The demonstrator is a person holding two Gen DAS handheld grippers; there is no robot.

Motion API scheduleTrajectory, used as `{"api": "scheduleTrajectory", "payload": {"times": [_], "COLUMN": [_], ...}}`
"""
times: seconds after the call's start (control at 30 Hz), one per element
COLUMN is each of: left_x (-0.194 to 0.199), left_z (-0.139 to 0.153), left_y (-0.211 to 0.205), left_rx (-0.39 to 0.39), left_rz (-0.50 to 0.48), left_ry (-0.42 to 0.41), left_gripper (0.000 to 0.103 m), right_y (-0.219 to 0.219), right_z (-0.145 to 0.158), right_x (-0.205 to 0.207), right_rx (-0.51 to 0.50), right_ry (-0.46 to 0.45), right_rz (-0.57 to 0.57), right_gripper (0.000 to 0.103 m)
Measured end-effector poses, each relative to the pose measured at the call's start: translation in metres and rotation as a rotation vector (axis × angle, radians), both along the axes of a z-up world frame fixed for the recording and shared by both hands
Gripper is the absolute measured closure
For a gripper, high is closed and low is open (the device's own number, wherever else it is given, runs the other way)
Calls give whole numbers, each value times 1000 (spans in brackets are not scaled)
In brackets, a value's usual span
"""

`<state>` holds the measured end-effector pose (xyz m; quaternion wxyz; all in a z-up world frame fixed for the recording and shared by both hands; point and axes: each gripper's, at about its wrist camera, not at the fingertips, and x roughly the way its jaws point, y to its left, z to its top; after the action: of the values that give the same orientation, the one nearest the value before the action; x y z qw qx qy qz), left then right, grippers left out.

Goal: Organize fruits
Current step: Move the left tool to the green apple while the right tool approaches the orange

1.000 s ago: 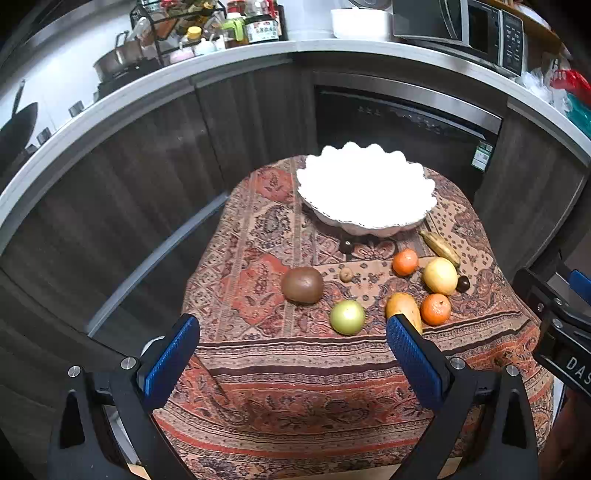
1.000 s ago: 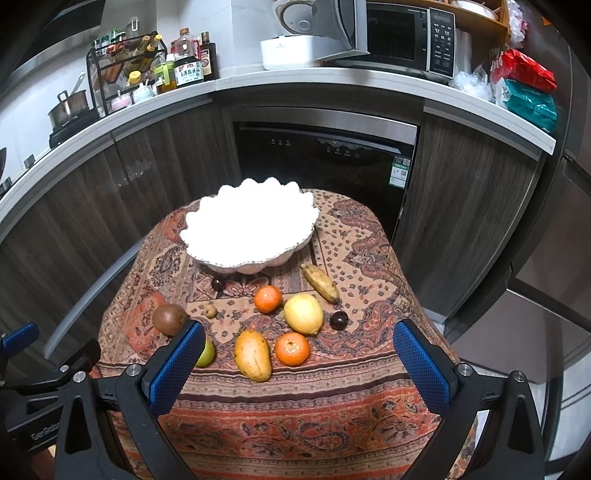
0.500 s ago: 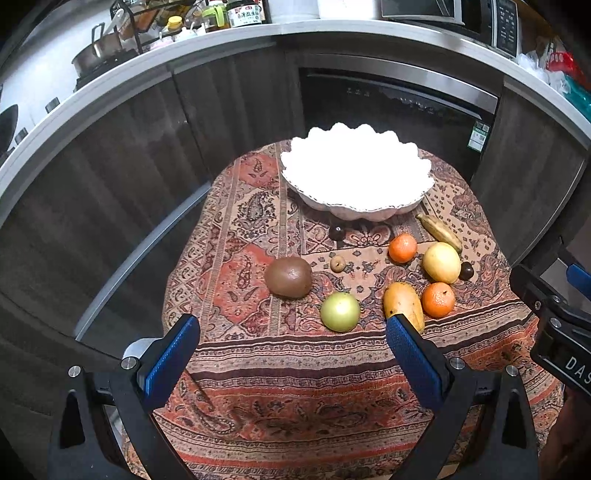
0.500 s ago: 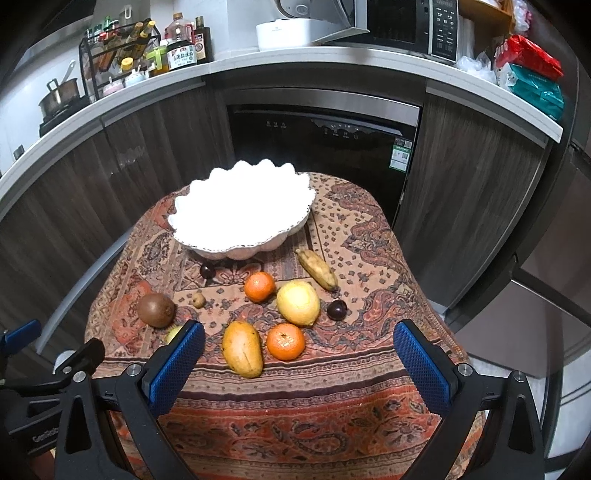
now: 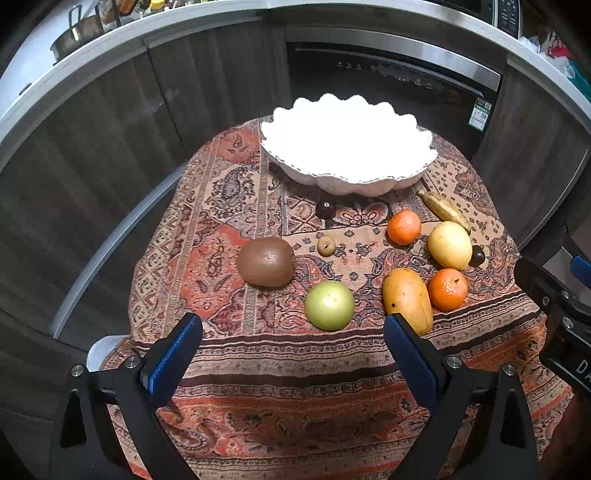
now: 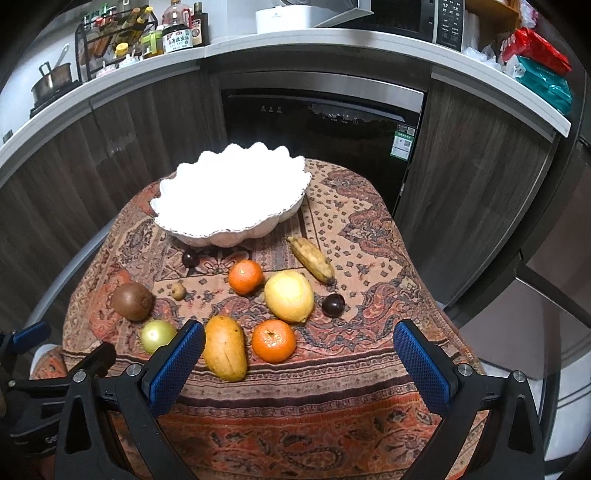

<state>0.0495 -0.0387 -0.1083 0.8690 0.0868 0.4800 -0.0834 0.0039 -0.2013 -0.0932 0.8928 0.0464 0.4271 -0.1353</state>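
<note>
A: What's around the table?

B: A patterned cloth [image 6: 369, 236] covers it. Behind stand dark wood cabinets and a black dishwasher [image 6: 321, 122], with a microwave [image 6: 439, 18] and bottles up on the counter. At the far side of the cloth sits a white scalloped bowl [image 6: 229, 192]; its inside is too bright to read

A: And the fruit?

B: All on the cloth, in front of the bowl. A brown kiwi [image 5: 266, 262] is on the left, a green apple [image 5: 329, 305] nearer, a mango [image 5: 406, 299] beside it, and an orange [image 5: 447, 289] touching or just beside the mango. Behind those are a lemon [image 5: 450, 245], a second orange [image 5: 403, 227] and a spotted banana [image 5: 445, 209]. Two small dark fruits and a small tan one lie among them

A: Anything in the way of the grippers?

B: Nothing lies between the fingers. The left gripper [image 5: 293, 336] hangs with jaws wide above the near cloth, the apple just beyond it. The right gripper [image 6: 299, 345] is also spread wide, the mango and near orange just ahead between its blue pads [image 6: 177, 365]
</note>
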Motion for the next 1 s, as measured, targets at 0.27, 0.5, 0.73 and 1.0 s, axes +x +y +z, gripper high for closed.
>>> {"api": "scheduleTrajectory", "payload": {"times": [0.27, 0.5, 0.73, 1.0], "left_x": [14, 24, 33, 39], "left_z": [-25, -45, -65, -84], "left_y": [-6, -12, -17, -25], "left_rx": [-24, -21, -22, -24], "left_rz": [-3, -7, -7, -22], "left_ry": [33, 55, 80, 114], "left_gripper": [3, 3, 4, 9], "right_y": [-3, -6, -10, -16], "right_z": [-17, -35, -53, -67], "right_x": [10, 19, 25, 28], "right_rx": [-1, -5, -7, -4], "right_ry": [16, 34, 56, 77], "right_rz": [4, 4, 2, -7], "right_gripper": [0, 0, 0, 0]}}
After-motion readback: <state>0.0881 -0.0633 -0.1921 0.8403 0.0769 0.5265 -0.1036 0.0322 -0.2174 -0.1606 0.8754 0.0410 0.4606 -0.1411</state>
